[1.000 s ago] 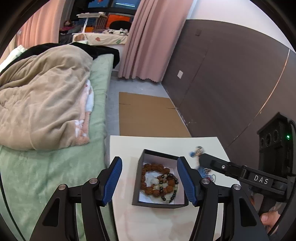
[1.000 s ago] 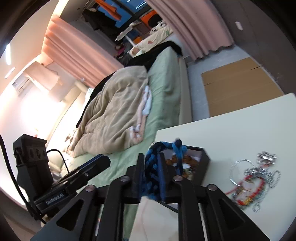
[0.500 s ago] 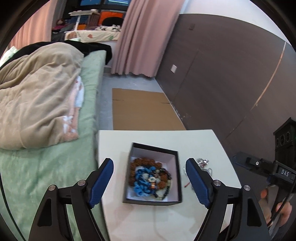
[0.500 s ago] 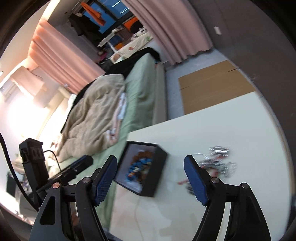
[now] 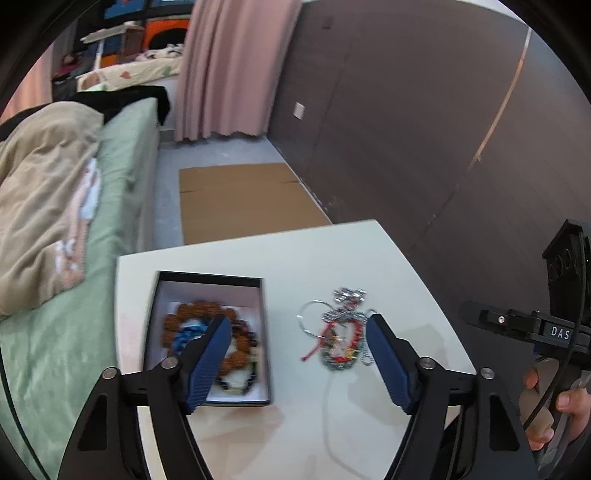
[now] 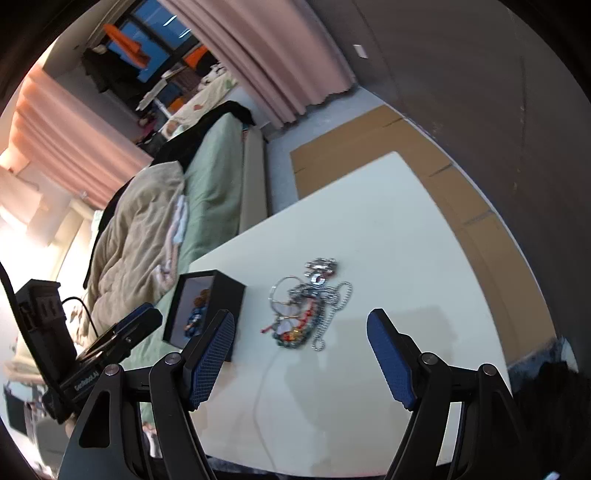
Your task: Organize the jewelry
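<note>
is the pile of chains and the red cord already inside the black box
No, the pile of chains and red cord lies on the white table, to the right of the black box.

Bedroom interior. A dark brown panelled wall [image 5: 406,122] bears a white switch plate [image 5: 299,109]. Pink curtains [image 5: 229,66] hang to a grey floor [image 5: 221,155], on which a flattened sheet of cardboard [image 5: 243,203] lies. A bed with a green sheet [image 5: 122,162] carries a rumpled beige duvet [image 5: 40,192]. A white table [image 5: 332,258] stands beside the bed. Beyond the curtains, a dark window [image 6: 155,26] and what may be a second, patterned bed [image 5: 125,68]. Warm light glows at far left [image 6: 22,206].
</note>
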`<state>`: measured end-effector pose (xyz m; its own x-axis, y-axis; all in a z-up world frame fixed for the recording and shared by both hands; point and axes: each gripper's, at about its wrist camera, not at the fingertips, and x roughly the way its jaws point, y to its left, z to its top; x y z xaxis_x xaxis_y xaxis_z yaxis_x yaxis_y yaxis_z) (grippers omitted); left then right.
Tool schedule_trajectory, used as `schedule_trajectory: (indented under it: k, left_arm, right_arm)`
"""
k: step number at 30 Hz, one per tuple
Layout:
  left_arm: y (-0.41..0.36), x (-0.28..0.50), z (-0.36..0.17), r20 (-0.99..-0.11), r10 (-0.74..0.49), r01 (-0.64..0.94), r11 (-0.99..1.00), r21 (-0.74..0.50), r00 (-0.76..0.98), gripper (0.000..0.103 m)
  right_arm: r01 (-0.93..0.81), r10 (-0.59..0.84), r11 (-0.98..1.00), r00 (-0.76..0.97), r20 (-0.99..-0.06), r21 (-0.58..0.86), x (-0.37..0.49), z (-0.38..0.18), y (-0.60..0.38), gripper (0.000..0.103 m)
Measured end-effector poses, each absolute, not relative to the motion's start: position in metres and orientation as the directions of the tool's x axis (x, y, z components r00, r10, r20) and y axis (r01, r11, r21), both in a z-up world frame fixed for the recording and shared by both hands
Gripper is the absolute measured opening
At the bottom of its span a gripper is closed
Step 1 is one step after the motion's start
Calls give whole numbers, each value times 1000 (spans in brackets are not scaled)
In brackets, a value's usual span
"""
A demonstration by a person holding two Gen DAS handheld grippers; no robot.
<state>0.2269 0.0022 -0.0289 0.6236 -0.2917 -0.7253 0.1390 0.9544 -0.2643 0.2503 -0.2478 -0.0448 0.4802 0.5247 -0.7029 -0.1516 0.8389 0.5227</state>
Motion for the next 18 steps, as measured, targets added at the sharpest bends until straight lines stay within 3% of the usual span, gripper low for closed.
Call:
schedule_trajectory:
  k: [8,18]
  left_arm:
    - [-38,249,-46,-777,-306,174,952,-252,550,50]
    - [-80,268,-79,-844,-239,193,967,-164,481,39]
  right_arm:
    - [-64,527,818,483,-699,572,247,-64,-275,75]
    - [-29,544,794,480,-688,607,252,-75,-289,75]
